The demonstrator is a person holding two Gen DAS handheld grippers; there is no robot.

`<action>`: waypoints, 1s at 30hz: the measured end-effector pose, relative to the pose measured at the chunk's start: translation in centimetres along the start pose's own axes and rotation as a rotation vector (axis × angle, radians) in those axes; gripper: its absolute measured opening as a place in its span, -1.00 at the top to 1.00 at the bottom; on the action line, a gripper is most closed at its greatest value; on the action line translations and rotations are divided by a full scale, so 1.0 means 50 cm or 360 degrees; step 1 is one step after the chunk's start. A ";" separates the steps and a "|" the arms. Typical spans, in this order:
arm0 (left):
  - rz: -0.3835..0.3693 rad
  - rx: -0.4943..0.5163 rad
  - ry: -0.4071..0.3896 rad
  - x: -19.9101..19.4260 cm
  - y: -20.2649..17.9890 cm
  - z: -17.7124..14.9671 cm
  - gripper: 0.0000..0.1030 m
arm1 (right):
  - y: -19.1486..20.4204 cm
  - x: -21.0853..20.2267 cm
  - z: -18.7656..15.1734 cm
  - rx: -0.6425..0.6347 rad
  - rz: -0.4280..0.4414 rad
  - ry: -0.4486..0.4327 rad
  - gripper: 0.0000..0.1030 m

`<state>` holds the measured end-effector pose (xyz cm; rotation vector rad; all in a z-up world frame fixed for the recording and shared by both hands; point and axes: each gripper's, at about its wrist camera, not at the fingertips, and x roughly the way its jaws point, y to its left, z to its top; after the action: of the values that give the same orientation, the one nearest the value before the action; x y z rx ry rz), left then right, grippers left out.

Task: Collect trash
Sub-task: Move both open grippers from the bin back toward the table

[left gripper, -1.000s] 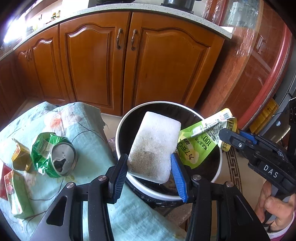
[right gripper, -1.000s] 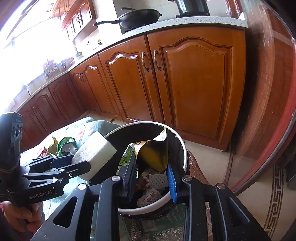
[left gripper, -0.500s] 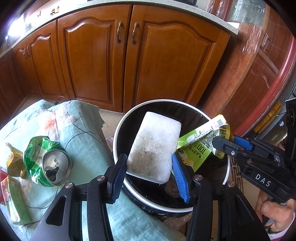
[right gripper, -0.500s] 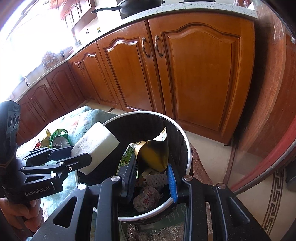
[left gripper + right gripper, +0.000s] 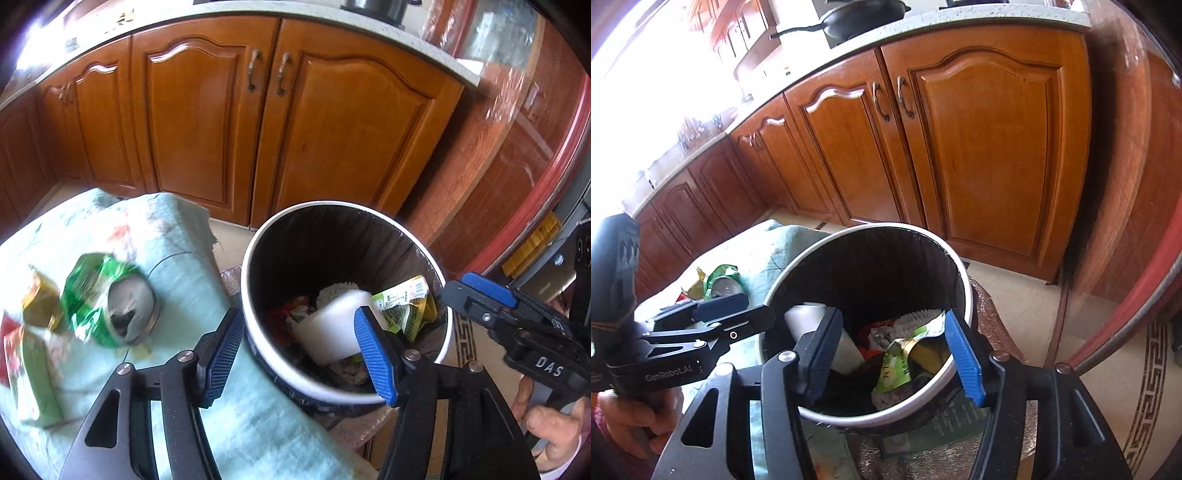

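A white-rimmed trash bin (image 5: 258, 240) with a black liner stands beside a cloth-covered table. The white sponge block (image 5: 332, 328) and the green-yellow wrapper (image 5: 402, 306) lie inside it among other trash. My left gripper (image 5: 299, 358) is open and empty over the bin's near rim. My right gripper (image 5: 894, 354) is open and empty above the bin (image 5: 964, 280); the sponge (image 5: 805, 317) and the wrapper (image 5: 894, 369) lie below it. A crushed green can (image 5: 107, 302) lies on the cloth to the left.
Yellow and green-red packets (image 5: 29, 376) lie on the pale green cloth (image 5: 177, 258) near the can. Wooden kitchen cabinets (image 5: 266, 122) stand behind the bin. A brown wall and a red-edged door (image 5: 517, 166) are to the right. A patterned mat (image 5: 1145, 387) lies on the floor.
Both grippers opened. The sponge fell from the left gripper and the wrapper from the right gripper into the bin. Both grippers stay over the bin.
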<state>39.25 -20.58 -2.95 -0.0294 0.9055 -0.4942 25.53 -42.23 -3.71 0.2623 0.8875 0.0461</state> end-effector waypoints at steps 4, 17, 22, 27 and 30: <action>-0.0006 -0.0071 -0.0056 -0.047 0.026 -0.045 -0.25 | 0.009 -0.036 -0.024 0.0064 0.0062 -0.0097 -0.47; 0.0136 -0.0324 -0.0190 -0.225 0.154 -0.204 -0.29 | 0.154 -0.049 -0.099 0.0048 0.0325 -0.0080 -0.56; 0.0210 -0.0411 -0.0208 -0.274 0.201 -0.235 -0.30 | 0.218 -0.013 -0.122 0.0007 0.0412 0.0028 -0.57; 0.0257 -0.0498 -0.0204 -0.296 0.246 -0.258 -0.31 | 0.266 0.007 -0.140 -0.0042 0.0380 0.0010 -0.58; 0.0276 -0.0528 -0.0201 -0.299 0.263 -0.265 -0.31 | 0.297 0.017 -0.143 -0.0115 0.0390 0.0038 -0.58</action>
<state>26.74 -0.18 -3.08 -0.2790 0.8493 -0.1750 21.58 -26.28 -5.00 0.3026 0.8716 0.3084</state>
